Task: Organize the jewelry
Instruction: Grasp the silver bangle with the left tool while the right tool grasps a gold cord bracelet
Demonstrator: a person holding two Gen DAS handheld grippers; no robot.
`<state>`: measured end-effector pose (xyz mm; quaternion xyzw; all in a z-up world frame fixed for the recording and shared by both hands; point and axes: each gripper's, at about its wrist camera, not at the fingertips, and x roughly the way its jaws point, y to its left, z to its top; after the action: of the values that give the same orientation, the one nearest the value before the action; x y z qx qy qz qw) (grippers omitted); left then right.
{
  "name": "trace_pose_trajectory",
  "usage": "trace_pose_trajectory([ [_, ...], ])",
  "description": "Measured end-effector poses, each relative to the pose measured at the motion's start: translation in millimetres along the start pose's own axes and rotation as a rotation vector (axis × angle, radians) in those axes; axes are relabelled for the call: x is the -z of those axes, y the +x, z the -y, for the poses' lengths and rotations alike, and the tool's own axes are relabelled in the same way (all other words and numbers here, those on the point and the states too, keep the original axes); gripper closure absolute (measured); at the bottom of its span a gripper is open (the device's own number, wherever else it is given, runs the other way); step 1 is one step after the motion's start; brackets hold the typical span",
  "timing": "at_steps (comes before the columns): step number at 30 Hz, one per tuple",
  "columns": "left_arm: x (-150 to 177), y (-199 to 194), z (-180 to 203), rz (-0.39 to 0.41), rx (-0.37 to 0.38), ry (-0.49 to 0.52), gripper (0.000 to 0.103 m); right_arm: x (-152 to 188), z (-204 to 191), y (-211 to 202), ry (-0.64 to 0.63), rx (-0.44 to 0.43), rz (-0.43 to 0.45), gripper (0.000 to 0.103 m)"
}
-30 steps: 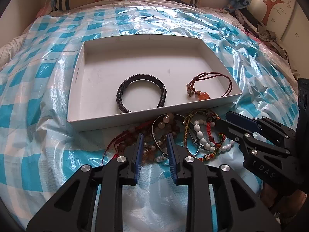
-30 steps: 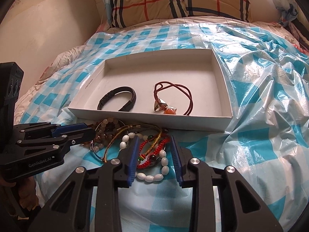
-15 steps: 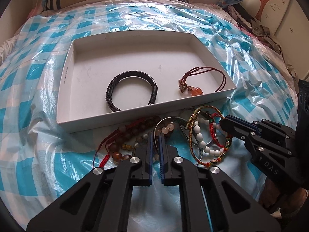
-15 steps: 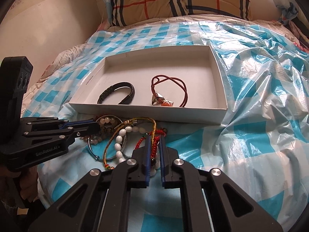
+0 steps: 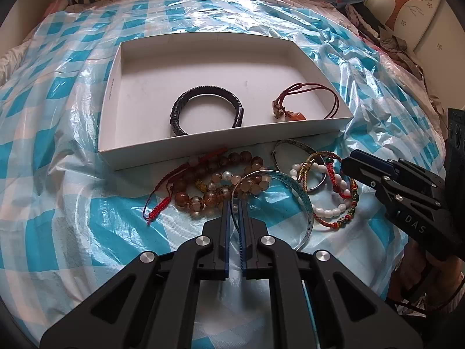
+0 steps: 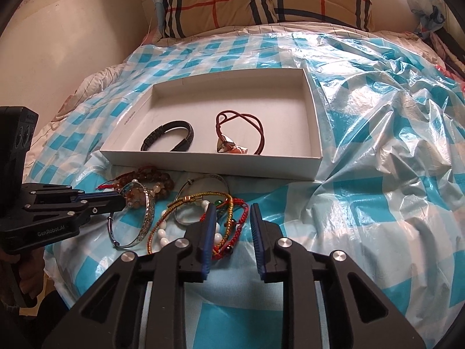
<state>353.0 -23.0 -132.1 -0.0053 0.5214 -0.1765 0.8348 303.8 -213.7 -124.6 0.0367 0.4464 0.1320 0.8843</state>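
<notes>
Silver bangle (image 5: 300, 200) in front of the white box (image 5: 203, 145) is pinched by left hand-held gripper (image 5: 234, 203); right hand-held gripper (image 6: 231, 212) just reopened, gripping nothing.

One white box (image 5: 112, 93); two bracelets inside (image 5: 206, 113); two metal bangles outside (image 5: 302, 200); two pillows (image 6: 221, 3).
</notes>
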Motion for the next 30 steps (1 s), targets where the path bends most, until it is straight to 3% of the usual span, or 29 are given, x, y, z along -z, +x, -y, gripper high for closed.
trace_pose_trajectory([
  [8, 2, 7, 1, -0.014, -0.010, 0.001, 0.096, 1, -2, 13, -0.012, -0.012, -0.043, 0.081],
  [11, 2, 6, 2, -0.001, -0.009, 0.003, 0.096, 2, -4, 9, -0.022, -0.015, -0.027, 0.094],
  [17, 1, -10, 7, 0.044, -0.004, 0.017, 0.099, -1, -6, -12, -0.023, -0.020, 0.041, 0.099],
  [22, -2, -24, 9, 0.069, -0.003, 0.027, 0.099, -2, -4, -29, -0.006, -0.037, 0.093, 0.099],
  [28, 2, -16, 5, 0.030, -0.023, 0.030, 0.099, 1, 0, -16, 0.012, -0.051, 0.023, 0.097],
  [29, 3, -14, 3, 0.024, -0.028, 0.028, 0.099, 2, 0, -14, 0.015, -0.051, 0.018, 0.094],
  [30, 3, -12, 2, 0.017, -0.029, 0.027, 0.099, 2, 1, -13, 0.020, -0.050, 0.022, 0.081],
])
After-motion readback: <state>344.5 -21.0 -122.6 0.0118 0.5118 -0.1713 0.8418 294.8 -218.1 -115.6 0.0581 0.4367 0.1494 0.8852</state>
